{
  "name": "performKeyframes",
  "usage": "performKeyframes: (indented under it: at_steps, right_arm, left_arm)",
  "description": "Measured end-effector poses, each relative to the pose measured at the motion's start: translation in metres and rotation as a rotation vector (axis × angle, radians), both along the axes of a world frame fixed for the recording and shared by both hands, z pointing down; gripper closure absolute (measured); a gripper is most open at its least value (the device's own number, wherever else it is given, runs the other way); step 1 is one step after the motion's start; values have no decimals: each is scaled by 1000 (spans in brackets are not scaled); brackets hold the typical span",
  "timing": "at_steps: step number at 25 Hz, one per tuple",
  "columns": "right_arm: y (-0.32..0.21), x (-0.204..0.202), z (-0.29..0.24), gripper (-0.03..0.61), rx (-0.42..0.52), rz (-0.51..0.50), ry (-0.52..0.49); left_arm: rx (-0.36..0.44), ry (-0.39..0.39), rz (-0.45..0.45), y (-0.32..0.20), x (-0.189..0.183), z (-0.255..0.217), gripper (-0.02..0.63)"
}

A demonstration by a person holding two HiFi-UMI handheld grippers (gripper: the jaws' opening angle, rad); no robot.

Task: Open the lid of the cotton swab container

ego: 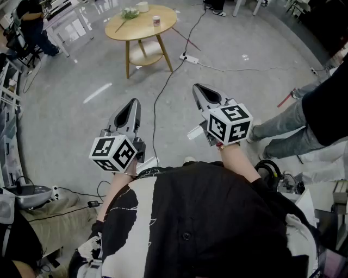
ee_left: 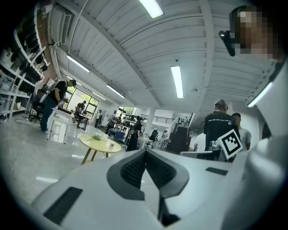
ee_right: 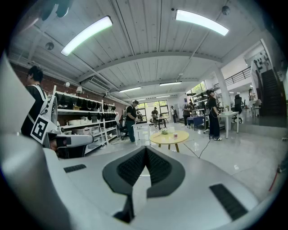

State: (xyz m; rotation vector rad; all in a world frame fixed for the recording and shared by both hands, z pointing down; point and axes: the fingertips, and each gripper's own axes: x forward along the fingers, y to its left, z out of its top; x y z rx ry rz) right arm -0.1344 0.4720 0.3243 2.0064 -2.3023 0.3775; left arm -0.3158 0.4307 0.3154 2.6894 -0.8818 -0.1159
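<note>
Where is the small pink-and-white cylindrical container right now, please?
In the head view, the small pink-and-white cylindrical container stands on the round light-wood table at top centre, just right of the green plant sprig.

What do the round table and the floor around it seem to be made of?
Round table: light wood or wood veneer, smooth matte finish; pale yellowish top with matching splayed legs.
Floor: probably polished concrete or a poured coating, grey and glossy; it carries pale streaks of reflected light.
</note>
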Motion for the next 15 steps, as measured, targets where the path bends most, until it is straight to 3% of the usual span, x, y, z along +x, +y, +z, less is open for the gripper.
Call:
performKeyframes:
  at_steps: [15]
  right_arm:
    - [-30, 2, 6, 574, 4, -27, 43]
  left_arm:
    - [-38, 31, -3, -27, 12, 12, 603]
